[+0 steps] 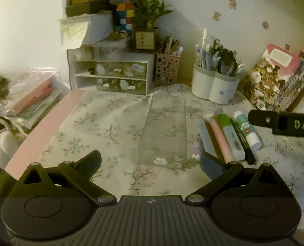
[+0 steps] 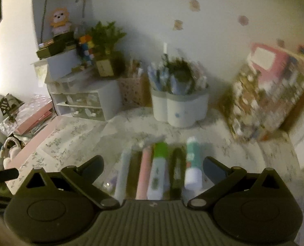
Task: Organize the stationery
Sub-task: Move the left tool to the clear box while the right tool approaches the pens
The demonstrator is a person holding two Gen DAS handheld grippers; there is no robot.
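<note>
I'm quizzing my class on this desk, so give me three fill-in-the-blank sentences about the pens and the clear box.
1. The clear box lies to the ____ of the row of pens.
2. The highlighter has a ____ cap.
3. The fingers of the left gripper are ____.

Missing words: left; green; open

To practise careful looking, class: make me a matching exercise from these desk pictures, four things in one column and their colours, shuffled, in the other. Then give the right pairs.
Things:
1. glue stick
2. highlighter
3. marker
4. storage box

Colours:
A. black
B. clear, see-through
C. green cap, white body
D. white cap at each end, teal label

Pairs: 1-D, 2-C, 3-A, 4-B

The pens lie side by side on the flowered tablecloth, right of the box.
</note>
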